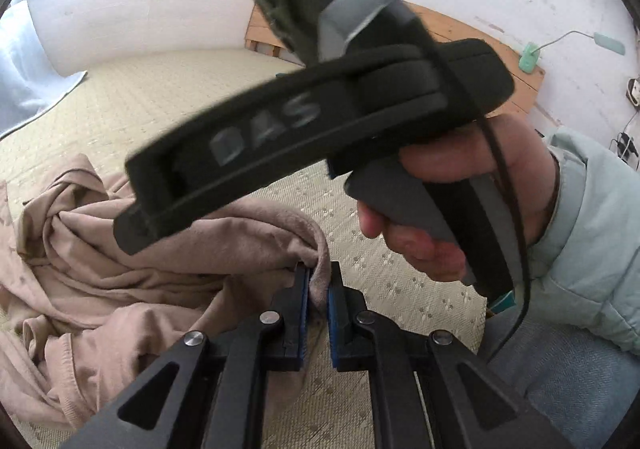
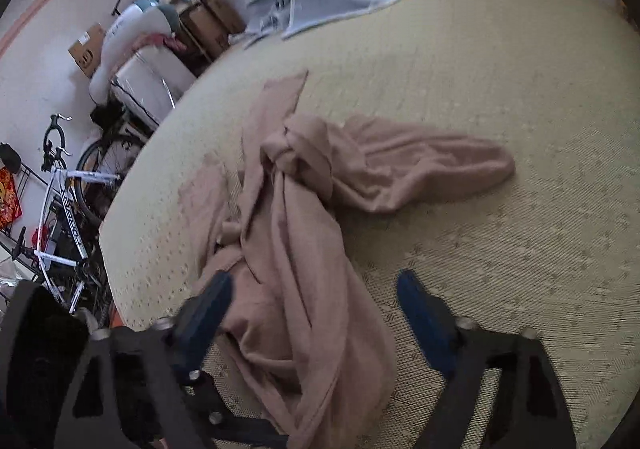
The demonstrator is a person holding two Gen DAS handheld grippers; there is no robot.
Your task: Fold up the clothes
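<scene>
The pink top (image 2: 296, 209) lies all bunched and twisted on the bed (image 2: 500, 89), with one sleeve flopping out toward 3 o'clock. The left gripper (image 1: 318, 289) has its fingers pinched tight on an edge of the top, while the right gripper (image 2: 316, 301) hangs above the cloth with its fingers spread wide and holding nothing. To fold it well, I think the left should hold on while the right picks another edge, so the top can be pulled flat.
</scene>
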